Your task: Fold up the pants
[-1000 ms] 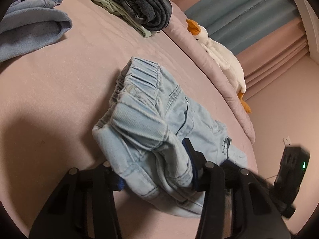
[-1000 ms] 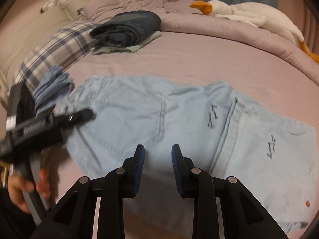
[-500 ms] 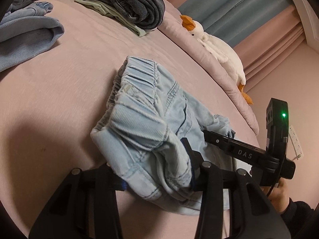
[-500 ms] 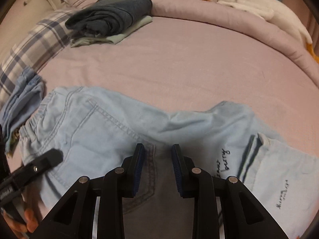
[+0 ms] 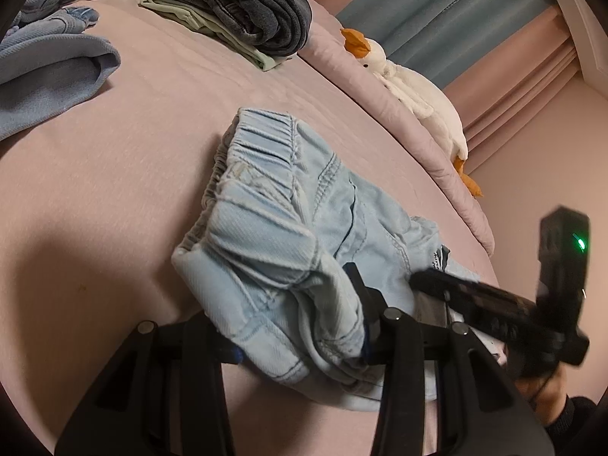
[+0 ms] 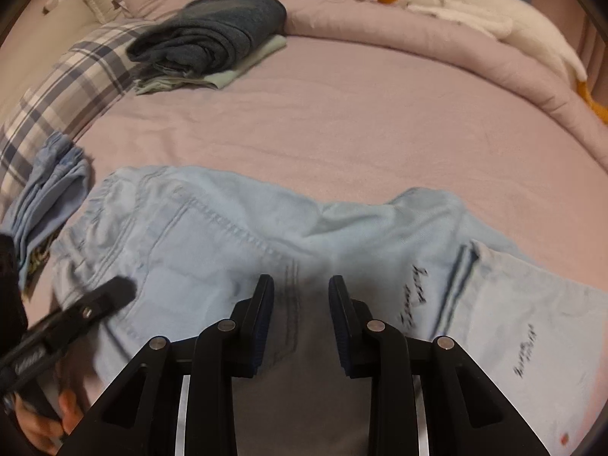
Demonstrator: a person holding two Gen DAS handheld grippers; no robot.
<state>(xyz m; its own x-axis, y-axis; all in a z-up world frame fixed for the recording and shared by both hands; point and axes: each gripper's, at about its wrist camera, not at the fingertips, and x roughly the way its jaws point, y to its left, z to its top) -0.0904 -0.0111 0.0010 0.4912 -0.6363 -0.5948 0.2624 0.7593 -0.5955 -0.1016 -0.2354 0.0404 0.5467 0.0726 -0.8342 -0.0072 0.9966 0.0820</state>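
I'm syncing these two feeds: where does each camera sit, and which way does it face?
Left wrist: on the left hand-held gripper, shut on the light-blue pants waistband, facing along the bed; the right hand-held gripper shows at right.
Right wrist: on the right hand-held gripper, open over the pants, facing the pillows.
Shared: pants, folded dark jeans, goose plush.

A pair of light-blue denim pants (image 6: 235, 250) with a gathered elastic waistband and stitched back pockets is spread lengthwise across the near part of the pink bed (image 6: 361, 121). The waistband end (image 5: 266, 159) is bunched and lifted off the sheet. Dark script lettering is seen on the leg fabric.
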